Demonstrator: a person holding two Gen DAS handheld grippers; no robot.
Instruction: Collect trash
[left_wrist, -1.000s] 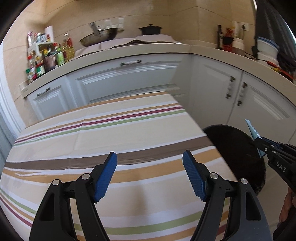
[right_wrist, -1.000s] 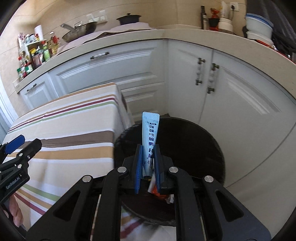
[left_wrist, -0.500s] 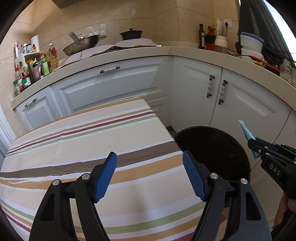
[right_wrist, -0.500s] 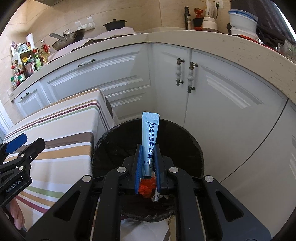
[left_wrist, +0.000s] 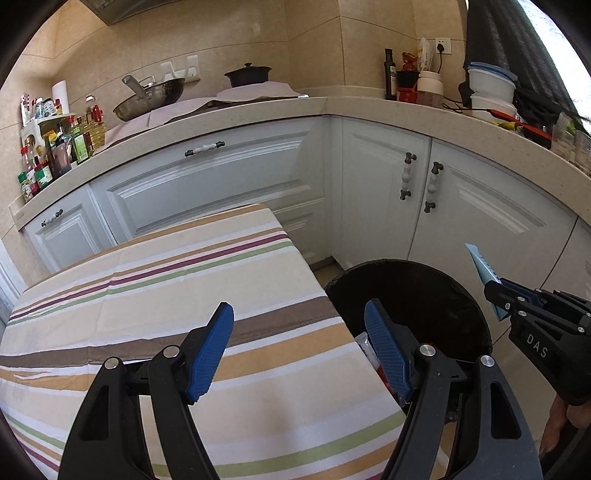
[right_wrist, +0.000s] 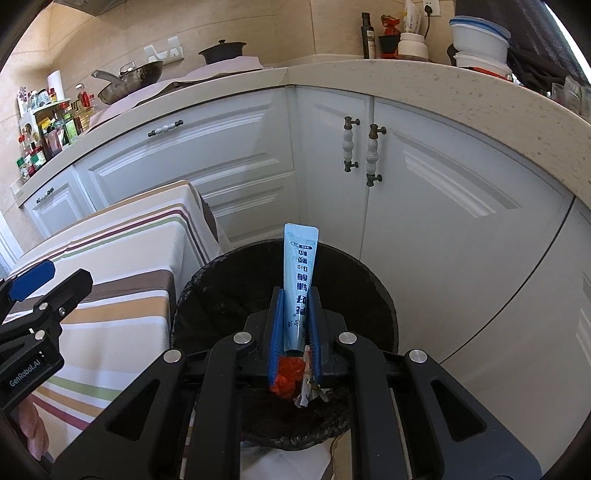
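- The right gripper (right_wrist: 294, 314) pinches a pale blue sachet (right_wrist: 300, 269) between its blue pads, directly above the black-lined trash bin (right_wrist: 207, 291).
- The left gripper (left_wrist: 299, 350) is spread wide with nothing in it, over the striped bench (left_wrist: 166, 288) edge beside the bin.
- Red and white wrappers (right_wrist: 295, 380) lie inside the bin.

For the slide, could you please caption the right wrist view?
Right gripper holds a light blue sachet above the black-lined trash bin, beside the striped table.
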